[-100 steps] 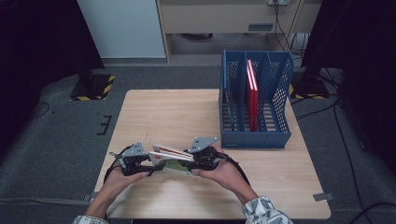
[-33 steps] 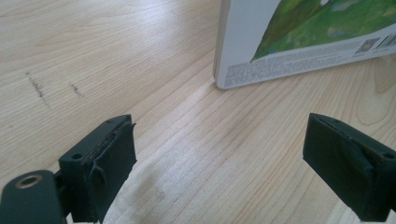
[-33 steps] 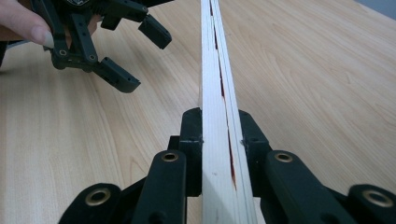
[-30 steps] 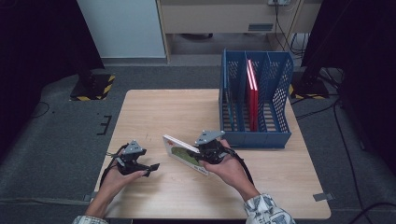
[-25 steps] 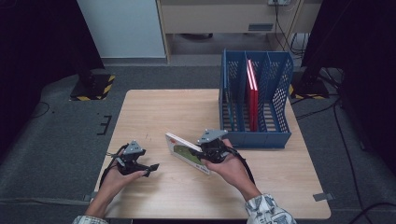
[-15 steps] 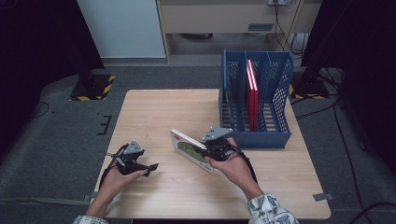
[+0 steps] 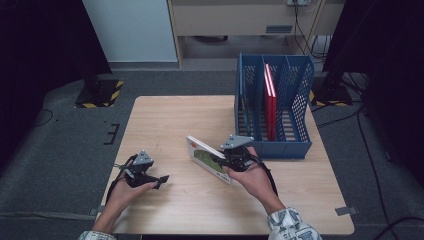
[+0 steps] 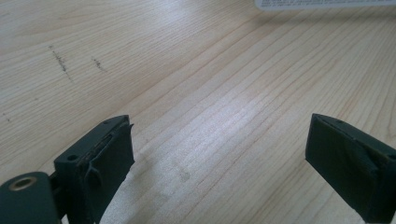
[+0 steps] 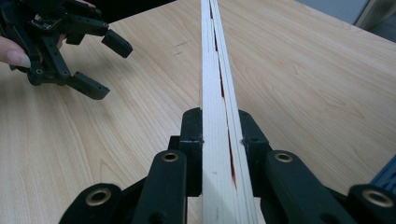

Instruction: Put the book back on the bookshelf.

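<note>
The right gripper (image 9: 218,135) is clamping its jaws on the thin book (image 9: 215,70), holding it tilted above the wooden table (image 7: 165,120), near the blue file rack (image 7: 300,145) with a red book (image 7: 270,102) inside. At the near left, the left gripper (image 8: 219,154) is gaping wide, gripping nothing.

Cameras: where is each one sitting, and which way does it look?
High view: above the person's side, looking forward and down on the table, blue rack, both hands.
Left gripper view: on the left gripper, looking along its open jaws at bare wood.
Right gripper view: on the right gripper, looking along the book it clamps.
Shared: the high and right gripper views both show the book and left gripper.
</note>
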`<action>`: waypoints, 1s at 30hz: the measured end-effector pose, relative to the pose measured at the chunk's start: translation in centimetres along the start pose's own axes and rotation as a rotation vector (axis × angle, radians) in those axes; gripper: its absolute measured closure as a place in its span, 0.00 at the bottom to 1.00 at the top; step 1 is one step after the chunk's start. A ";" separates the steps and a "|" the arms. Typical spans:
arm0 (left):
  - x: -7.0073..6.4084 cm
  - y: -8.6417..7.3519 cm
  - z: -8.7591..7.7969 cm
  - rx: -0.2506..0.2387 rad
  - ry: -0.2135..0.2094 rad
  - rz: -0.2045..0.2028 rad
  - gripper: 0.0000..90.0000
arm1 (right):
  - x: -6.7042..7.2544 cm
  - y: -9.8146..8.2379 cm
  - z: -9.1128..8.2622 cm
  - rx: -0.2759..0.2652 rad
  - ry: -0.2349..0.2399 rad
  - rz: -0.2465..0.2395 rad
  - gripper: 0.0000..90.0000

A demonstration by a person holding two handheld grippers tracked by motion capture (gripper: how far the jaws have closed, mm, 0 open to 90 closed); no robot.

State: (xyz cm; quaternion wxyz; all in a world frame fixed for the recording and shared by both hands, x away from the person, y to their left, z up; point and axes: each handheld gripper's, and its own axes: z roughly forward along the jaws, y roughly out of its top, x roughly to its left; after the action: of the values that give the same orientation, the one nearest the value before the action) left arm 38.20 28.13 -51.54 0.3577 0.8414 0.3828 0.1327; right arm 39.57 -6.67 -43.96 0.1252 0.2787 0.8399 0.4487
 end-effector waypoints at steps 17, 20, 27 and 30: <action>0.2 -0.1 0.3 0.028 0.031 -0.019 0.03 | -1.0 -0.6 -4.9 -0.044 -0.049 0.037 0.85; 0.1 -0.1 0.3 0.031 0.033 -0.019 0.03 | -1.2 -0.8 -5.7 -0.046 -0.058 0.038 0.85; 0.2 -0.2 0.2 0.031 0.042 -0.020 0.03 | -1.5 -1.3 -7.3 -0.045 -0.077 0.050 0.85; 0.2 -0.2 0.2 0.037 0.053 -0.015 0.03 | -1.6 -1.5 -7.8 -0.044 -0.083 0.049 0.85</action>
State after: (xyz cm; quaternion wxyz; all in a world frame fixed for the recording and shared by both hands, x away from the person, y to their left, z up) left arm 38.37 28.28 -51.85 0.3329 0.8410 0.4010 0.1451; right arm 36.69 -13.62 -40.84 0.1549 0.3147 0.8169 0.4579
